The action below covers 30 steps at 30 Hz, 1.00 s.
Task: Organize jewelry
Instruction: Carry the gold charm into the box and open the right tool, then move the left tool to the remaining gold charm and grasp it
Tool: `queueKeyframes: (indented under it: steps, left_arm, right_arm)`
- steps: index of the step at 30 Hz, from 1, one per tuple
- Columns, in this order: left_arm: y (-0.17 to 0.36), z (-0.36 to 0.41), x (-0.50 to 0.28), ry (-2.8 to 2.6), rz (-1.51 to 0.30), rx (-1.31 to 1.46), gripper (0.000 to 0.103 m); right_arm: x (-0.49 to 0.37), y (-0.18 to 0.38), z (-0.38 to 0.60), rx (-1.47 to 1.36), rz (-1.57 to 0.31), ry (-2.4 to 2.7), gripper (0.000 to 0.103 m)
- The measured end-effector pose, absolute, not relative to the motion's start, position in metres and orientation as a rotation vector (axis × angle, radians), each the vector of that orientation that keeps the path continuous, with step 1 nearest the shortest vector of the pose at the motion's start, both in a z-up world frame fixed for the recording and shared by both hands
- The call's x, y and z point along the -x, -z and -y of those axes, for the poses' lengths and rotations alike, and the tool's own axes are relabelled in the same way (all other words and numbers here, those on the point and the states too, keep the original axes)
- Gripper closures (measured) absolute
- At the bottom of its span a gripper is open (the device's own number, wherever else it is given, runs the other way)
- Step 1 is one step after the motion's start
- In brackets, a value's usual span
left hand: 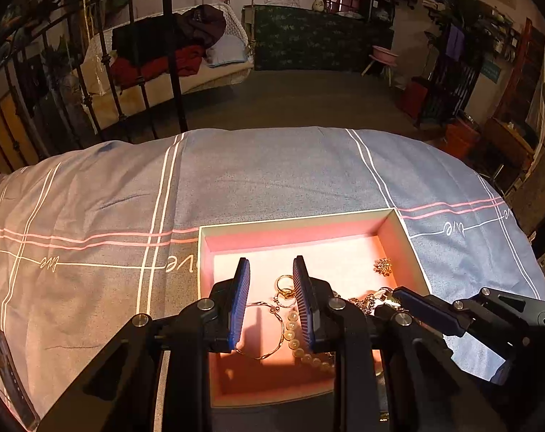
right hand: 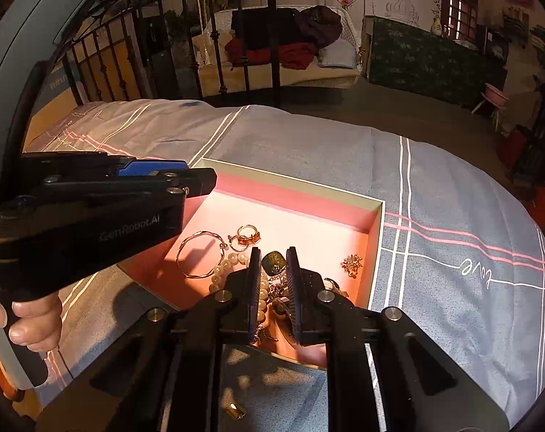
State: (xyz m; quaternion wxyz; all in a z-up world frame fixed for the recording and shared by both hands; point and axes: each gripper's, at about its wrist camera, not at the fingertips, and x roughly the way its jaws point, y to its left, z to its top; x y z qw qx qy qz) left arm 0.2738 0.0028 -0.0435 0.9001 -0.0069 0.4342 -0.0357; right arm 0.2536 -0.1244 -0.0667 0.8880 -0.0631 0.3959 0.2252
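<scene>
Pink box (left hand: 391, 230): on the bedspread, jewelry heaped inside.
Left gripper (left hand: 271, 270): held spread above the rings (left hand: 284, 287).
Right gripper (right hand: 273, 257): jaws parted around a green stone (right hand: 274, 262), not closed.
Risk: tangled chains and pearl strand (right hand: 232, 261) may be dragged out together.

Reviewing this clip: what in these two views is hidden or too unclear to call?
- Pearl strand: in the left wrist view its far end runs behind the left tongs.
- Chain pile: in the right wrist view the right tongs cover it; whether anything is gripped is unclear.
- Small gold piece on the bedspread: shadowed, too small to identify.
- Brooch: detail too fine.
</scene>
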Motion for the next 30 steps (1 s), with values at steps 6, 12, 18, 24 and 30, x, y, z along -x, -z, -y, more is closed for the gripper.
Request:
queueKeyframes:
  steps: [6, 12, 18, 24, 30]
  left_arm:
    - [0.052, 0.001, -0.276, 0.068, -0.914, 0.031, 0.078]
    - [0.054, -0.004, -0.279, 0.057, -0.927, 0.049, 0.078]
    - [0.050, -0.003, -0.281, 0.055, -0.919, 0.058, 0.073]
    - [0.043, -0.010, -0.277, 0.014, -0.881, 0.088, 0.009]
    - [0.038, -0.007, -0.246, 0.045, -0.829, 0.050, 0.007]
  right_arm:
    - [-0.252, 0.069, 0.124, 0.131, -0.824, -0.487, 0.088]
    - [-0.254, 0.068, 0.118, 0.143, -0.830, -0.506, 0.088]
    - [-0.254, 0.068, 0.120, 0.140, -0.824, -0.527, 0.088]
    - [-0.239, 0.063, 0.119, 0.176, -0.768, -0.508, 0.020]
    - [-0.205, 0.062, 0.138, 0.163, -0.738, -0.468, 0.009]
